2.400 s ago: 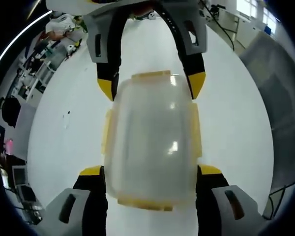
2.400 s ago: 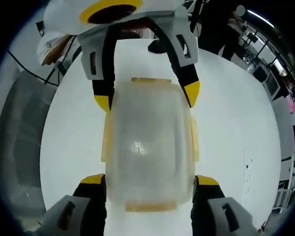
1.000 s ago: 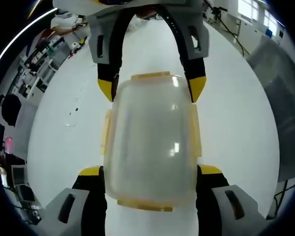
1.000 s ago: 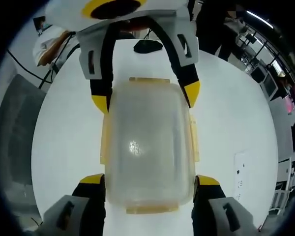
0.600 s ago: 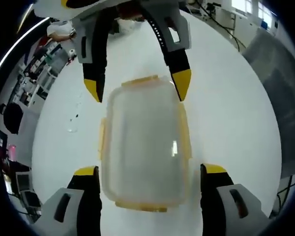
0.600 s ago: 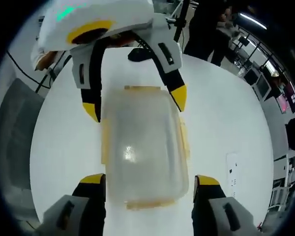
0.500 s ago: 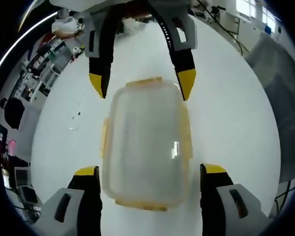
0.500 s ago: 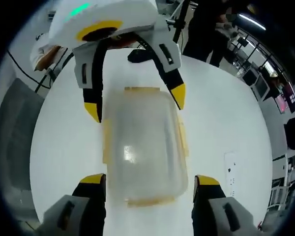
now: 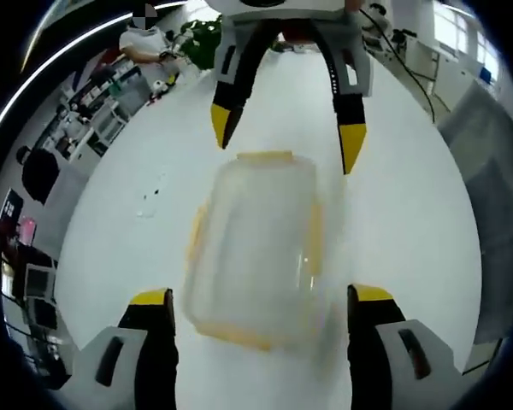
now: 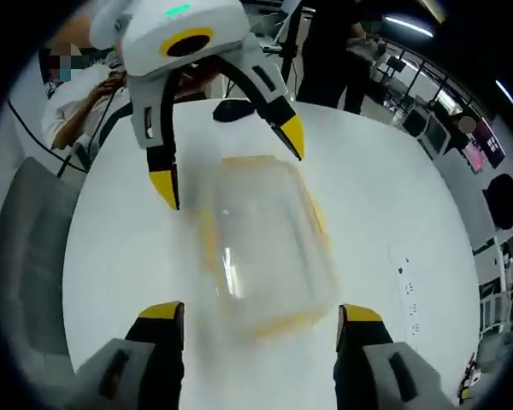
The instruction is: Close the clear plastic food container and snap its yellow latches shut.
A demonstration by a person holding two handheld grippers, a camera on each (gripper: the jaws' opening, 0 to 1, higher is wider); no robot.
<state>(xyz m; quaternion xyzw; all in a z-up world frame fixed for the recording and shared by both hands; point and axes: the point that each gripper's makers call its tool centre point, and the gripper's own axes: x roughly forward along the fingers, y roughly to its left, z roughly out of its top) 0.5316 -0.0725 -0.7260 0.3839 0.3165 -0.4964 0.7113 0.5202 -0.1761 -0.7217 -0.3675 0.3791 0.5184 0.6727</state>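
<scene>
Here the container (image 9: 255,248) lies flat on the white table (image 9: 410,222), lid on, its image blurred by motion in both views. Yellow latches run along its edges: one on the far short edge (image 9: 265,157), one on the near short edge (image 9: 231,333), and one down each long side.

In the left gripper view, the left gripper (image 9: 258,301) has its fingers (image 9: 151,301) spread wide, one on either side of the near end of the container and clear of it, gripping nothing. The right gripper (image 9: 286,137) reaches in from the far side, its yellow-tipped fingers (image 9: 351,145) also apart, flanking the far corners of the container without clear contact.

In the right gripper view, the container (image 10: 261,248) lies between the right gripper (image 10: 258,314) and the left gripper (image 10: 227,162) opposite. The near pair of fingers (image 10: 162,314) stands open beside the container's near end. The far pair (image 10: 164,186) is likewise open, straddling the far end.

A person in white (image 10: 77,111) sits at the far left of the table, and a dark object (image 10: 233,108) rests on the table beyond the container.
</scene>
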